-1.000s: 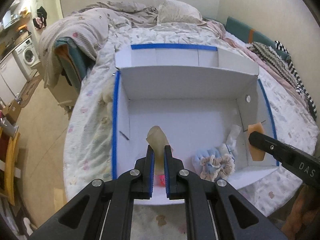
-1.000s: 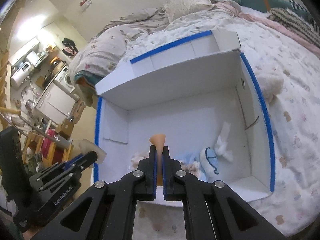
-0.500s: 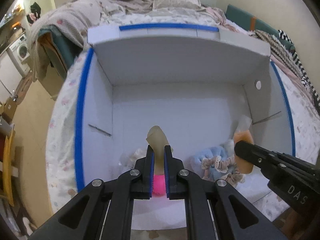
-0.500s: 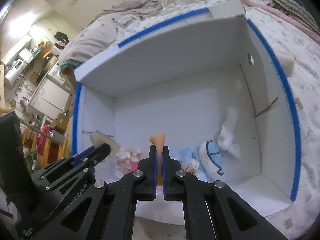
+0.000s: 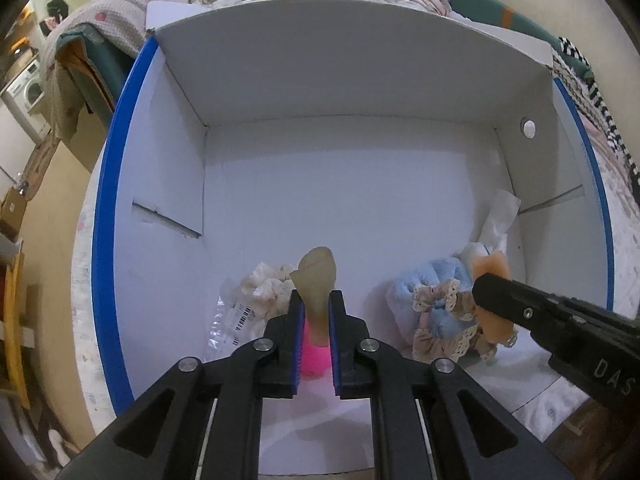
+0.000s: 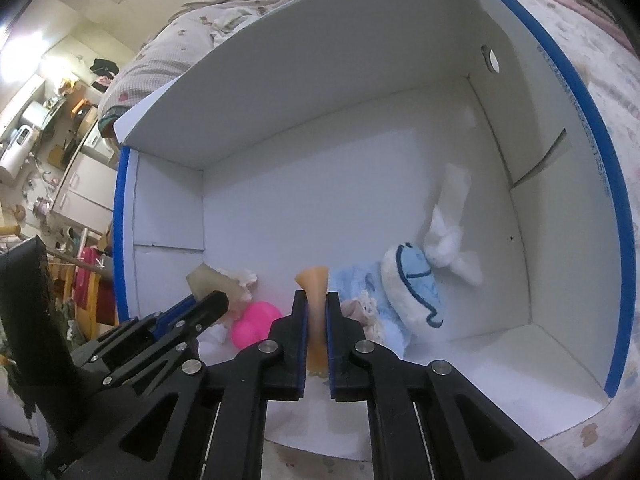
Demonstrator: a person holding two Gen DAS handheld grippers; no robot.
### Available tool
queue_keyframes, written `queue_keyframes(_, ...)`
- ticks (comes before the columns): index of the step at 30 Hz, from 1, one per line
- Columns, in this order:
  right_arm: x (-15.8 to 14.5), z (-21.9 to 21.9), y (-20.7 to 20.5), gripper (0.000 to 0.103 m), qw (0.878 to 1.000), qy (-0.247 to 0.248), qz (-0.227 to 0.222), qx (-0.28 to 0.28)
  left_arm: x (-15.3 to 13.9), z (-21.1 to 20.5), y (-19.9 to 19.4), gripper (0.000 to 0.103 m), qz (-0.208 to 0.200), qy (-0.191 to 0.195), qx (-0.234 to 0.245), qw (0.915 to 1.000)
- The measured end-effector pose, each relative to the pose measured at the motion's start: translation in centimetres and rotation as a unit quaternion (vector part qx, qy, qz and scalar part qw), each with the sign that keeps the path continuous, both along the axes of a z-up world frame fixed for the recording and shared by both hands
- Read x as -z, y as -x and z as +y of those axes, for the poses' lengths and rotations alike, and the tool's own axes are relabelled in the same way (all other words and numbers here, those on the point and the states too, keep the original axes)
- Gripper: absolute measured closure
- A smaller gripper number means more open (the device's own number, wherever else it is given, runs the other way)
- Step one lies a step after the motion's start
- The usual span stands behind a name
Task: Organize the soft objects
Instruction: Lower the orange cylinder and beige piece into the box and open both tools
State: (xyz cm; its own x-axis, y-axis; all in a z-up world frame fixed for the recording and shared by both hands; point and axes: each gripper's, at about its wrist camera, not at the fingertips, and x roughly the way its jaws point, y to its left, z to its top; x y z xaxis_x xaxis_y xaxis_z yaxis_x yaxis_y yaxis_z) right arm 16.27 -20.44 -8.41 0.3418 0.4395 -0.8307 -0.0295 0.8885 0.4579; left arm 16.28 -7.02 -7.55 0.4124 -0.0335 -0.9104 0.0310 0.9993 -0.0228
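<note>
Both grippers point steeply down into the white box [image 5: 280, 92] | left gripper [image 5: 315, 308] clamps a tan piece [image 5: 316, 276] near the front wall | right gripper [image 6: 316, 312] clamps an orange piece [image 6: 316, 280] beside the blue plush [image 6: 412, 280]

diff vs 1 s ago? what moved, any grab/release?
Both grippers came down into the white box. The left gripper stays shut on its beige soft piece, the right gripper on its orange soft piece. Nothing released. The plush whale and scrunchies stayed put.
</note>
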Motion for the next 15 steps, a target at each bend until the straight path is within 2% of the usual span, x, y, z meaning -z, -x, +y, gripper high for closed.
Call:
queue_keyframes(2,-0.2,0.0,-0.1,0.09,1.0,-0.001,-0.004,0.001,0.0,-0.2,0.0,0.094,-0.002,-0.003,0.002,1.0)
queue_keyframes(3,-0.3,-0.1,0.0,0.084,1.0,-0.004,-0.006,0.003,0.0,-0.2,0.0,0.094,-0.004,-0.005,0.003,1.0)
queue_keyframes(5,-0.5,-0.3,0.0,0.082,1.0,-0.01,-0.009,0.01,-0.1,-0.2,0.1,0.093,-0.008,-0.009,0.005,0.9999)
queue_keyframes(11,-1.0,-1.0,-0.2,0.078,0.999,-0.014,-0.013,0.029,-0.4,-0.2,0.8,0.078,-0.016,0.004,0.008,0.9998)
queue_keyframes(12,-1.2,-1.1,-0.2,0.073,0.999,-0.017,-0.014,0.031,-0.7,-0.1,0.9,0.075,-0.019,0.003,0.007,0.9998)
queue_keyframes(14,-1.6,-1.2,0.0,0.054,0.999,-0.018,-0.021,0.032,-1.3,0.1,1.2,0.053,-0.03,0.002,0.004,0.9995)
queue_keyframes(15,-1.9,-1.3,0.1,0.04,0.999,-0.016,-0.028,0.035,-1.5,0.1,1.4,0.048,-0.037,0.001,0.003,0.9993)
